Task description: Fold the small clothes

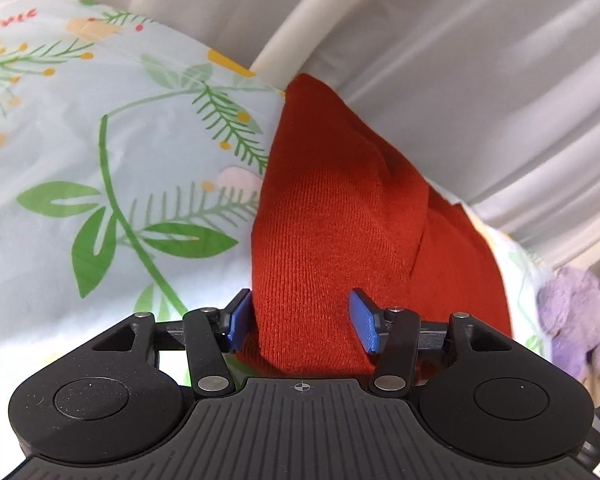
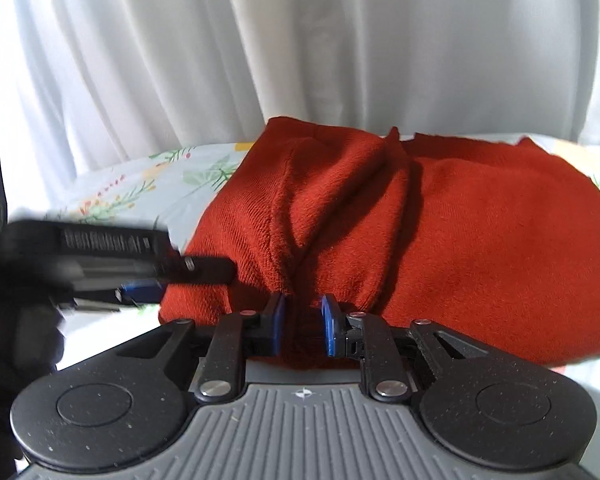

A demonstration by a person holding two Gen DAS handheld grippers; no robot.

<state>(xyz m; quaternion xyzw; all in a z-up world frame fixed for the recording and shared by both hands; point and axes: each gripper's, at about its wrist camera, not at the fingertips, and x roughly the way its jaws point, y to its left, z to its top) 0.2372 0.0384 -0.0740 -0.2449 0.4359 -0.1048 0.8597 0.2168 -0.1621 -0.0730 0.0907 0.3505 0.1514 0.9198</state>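
Observation:
A red knit garment (image 1: 332,216) lies on a pale sheet with a green leaf print (image 1: 100,152). In the left wrist view my left gripper (image 1: 302,318) stands open, its blue pads (image 1: 365,320) set wide on either side of a lifted fold of the garment. In the right wrist view the same red garment (image 2: 480,240) fills the middle, bunched into ridges. My right gripper (image 2: 303,322) has its blue pads (image 2: 330,324) drawn close on a pinch of the red cloth. The left gripper (image 2: 140,264) shows blurred at the left there, at the garment's near left edge.
White curtains (image 2: 260,48) hang behind the bed. A cream curved rail (image 1: 320,28) runs along the far side. A purple plush toy (image 1: 580,312) lies at the right edge of the bed.

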